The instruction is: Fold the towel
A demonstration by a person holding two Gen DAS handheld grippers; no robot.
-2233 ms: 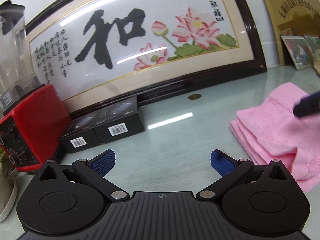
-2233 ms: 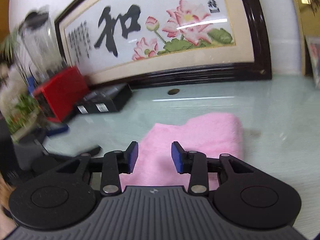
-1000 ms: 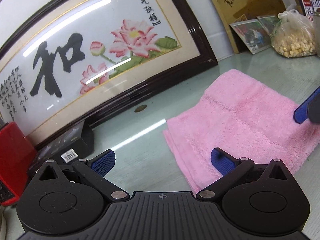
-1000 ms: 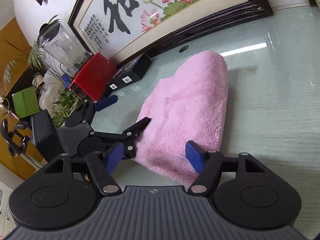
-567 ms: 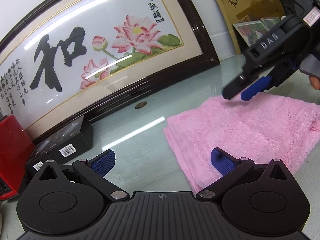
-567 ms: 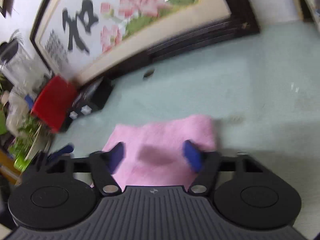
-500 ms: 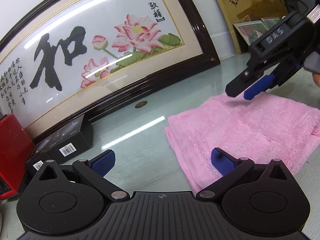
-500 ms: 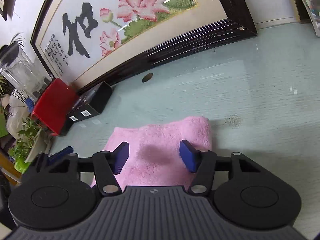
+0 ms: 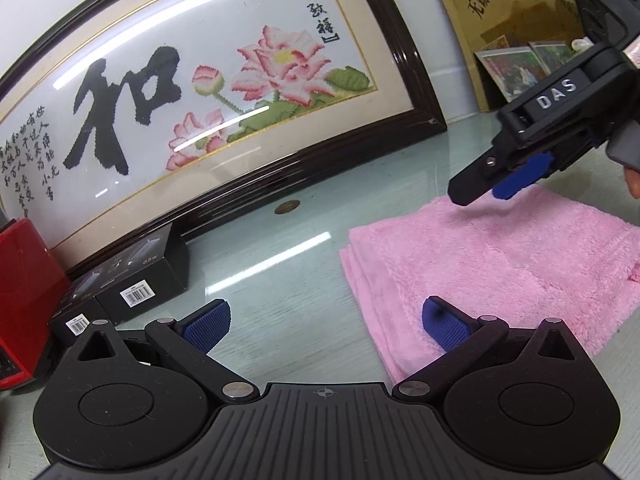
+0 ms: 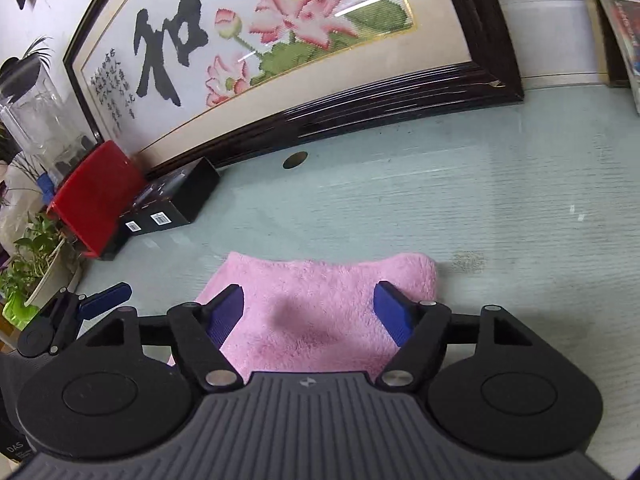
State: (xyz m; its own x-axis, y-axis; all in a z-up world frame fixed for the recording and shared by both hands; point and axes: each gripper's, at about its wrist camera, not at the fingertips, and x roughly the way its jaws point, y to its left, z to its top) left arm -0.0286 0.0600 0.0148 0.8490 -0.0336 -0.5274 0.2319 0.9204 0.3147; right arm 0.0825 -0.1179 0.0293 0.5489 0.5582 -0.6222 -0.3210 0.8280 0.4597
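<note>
The right gripper (image 9: 486, 186) has lifted off the folded pink towel (image 9: 500, 264), fingers spread; the left gripper (image 9: 324, 326), spread wide, straddles the towel's corner.

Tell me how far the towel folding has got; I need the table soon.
The pink towel already lies folded in stacked layers on the table. Nothing is in hand: the left gripper and the right gripper are both open above it. At most a final tidy seems left.
</note>
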